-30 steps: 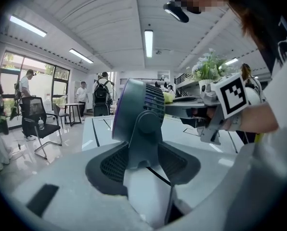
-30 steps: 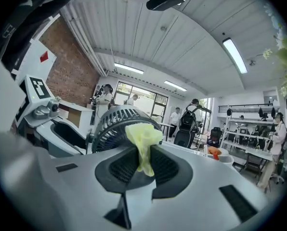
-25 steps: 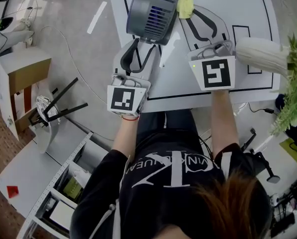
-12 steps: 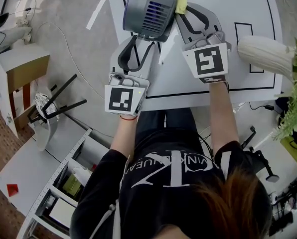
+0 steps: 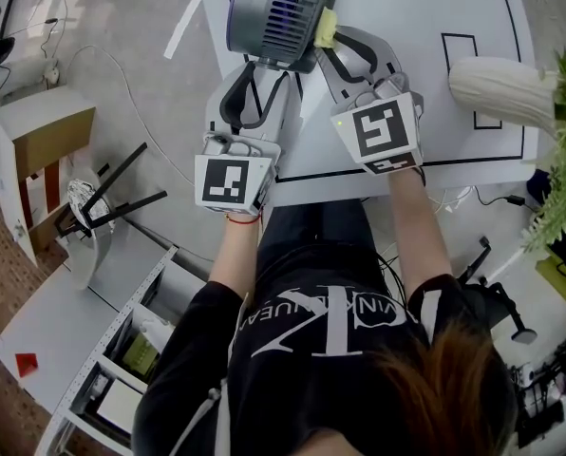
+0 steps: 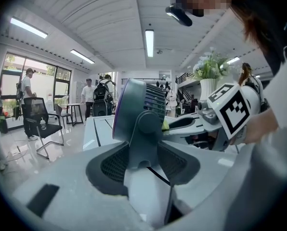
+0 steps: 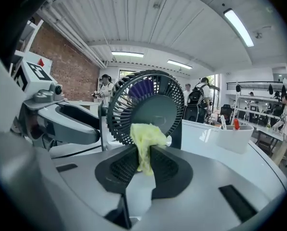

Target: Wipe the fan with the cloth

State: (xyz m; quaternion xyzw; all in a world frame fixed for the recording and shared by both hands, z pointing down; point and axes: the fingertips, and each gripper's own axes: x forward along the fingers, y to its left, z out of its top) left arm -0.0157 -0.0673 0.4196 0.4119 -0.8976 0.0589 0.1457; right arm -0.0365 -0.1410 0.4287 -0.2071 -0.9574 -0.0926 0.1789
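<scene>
A dark grey desk fan (image 5: 278, 12) stands on the white table (image 5: 425, 8) at the far centre. My left gripper (image 5: 267, 72) reaches up to it from the table's near edge. In the left gripper view, the left gripper (image 6: 144, 159) is shut on the fan's stand (image 6: 146, 143). My right gripper (image 5: 329, 41) comes in from the right, shut on a yellow cloth (image 5: 325, 28). In the right gripper view, the cloth (image 7: 146, 141) sticks out of the right gripper (image 7: 144, 163) and presses on the lower front grille of the fan (image 7: 146, 102).
A white ribbed vase (image 5: 497, 88) with a green plant lies at the table's right edge. Black tape lines (image 5: 473, 65) mark the tabletop. A white tub (image 7: 235, 137) stands behind the fan. A cardboard box (image 5: 36, 160) and a stool (image 5: 103, 207) are on the floor at left.
My right gripper has moved left and forward with the cloth, bringing it from beside the fan onto the grille. The left gripper has kept its hold on the fan's stand.
</scene>
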